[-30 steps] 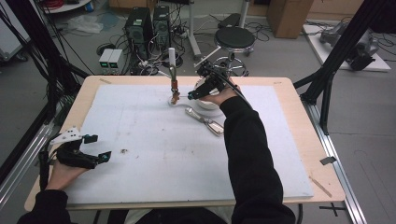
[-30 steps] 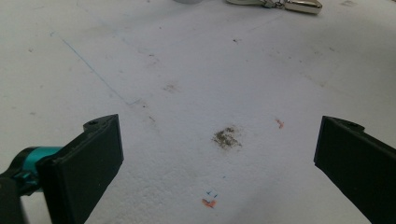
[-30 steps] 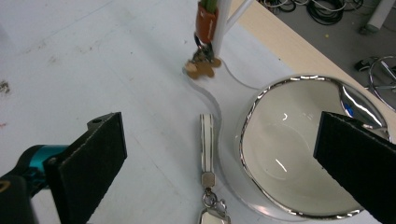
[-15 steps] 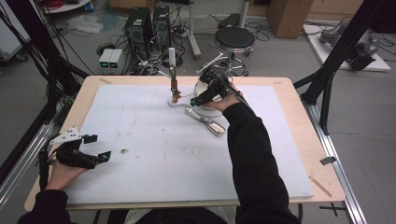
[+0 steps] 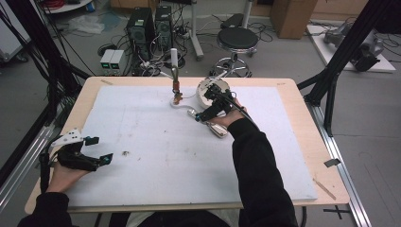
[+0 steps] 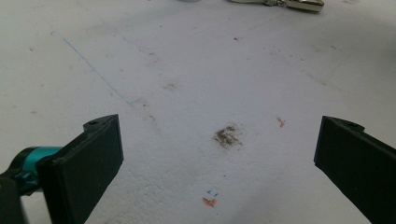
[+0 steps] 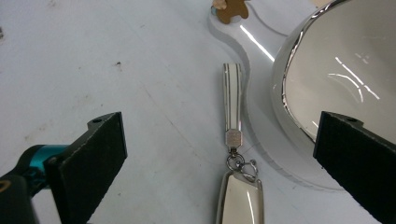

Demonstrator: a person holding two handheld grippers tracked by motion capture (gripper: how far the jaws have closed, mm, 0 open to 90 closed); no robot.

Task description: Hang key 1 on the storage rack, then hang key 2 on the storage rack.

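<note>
A keychain (image 5: pixel 210 125) with a striped strap (image 7: pixel 232 100) and a shiny metal fob (image 7: pixel 240 200) lies on the white mat. To its right in the right gripper view a chrome-rimmed white bowl (image 7: pixel 345 79) stands on a white base (image 7: pixel 261 126). My right gripper (image 5: pixel 205 108) hovers over the keychain, open wide (image 7: pixel 222 137), with the strap between the jaws and nothing held. My left gripper (image 5: pixel 100 149) rests open near the mat's left front, jaws spread (image 6: pixel 217 140) around a brown smudge (image 6: pixel 227 136).
A small brown figure (image 5: pixel 177 98) sits at the foot of a thin upright stand (image 5: pixel 174 71) at the table's far middle. The white mat (image 5: pixel 156 156) covers most of the wooden table (image 5: pixel 302 94). Black frame posts (image 5: pixel 331 90) rise at both sides.
My right gripper has drawn back from the bowl toward the person and now sits over the keychain. The left gripper has stayed put.
</note>
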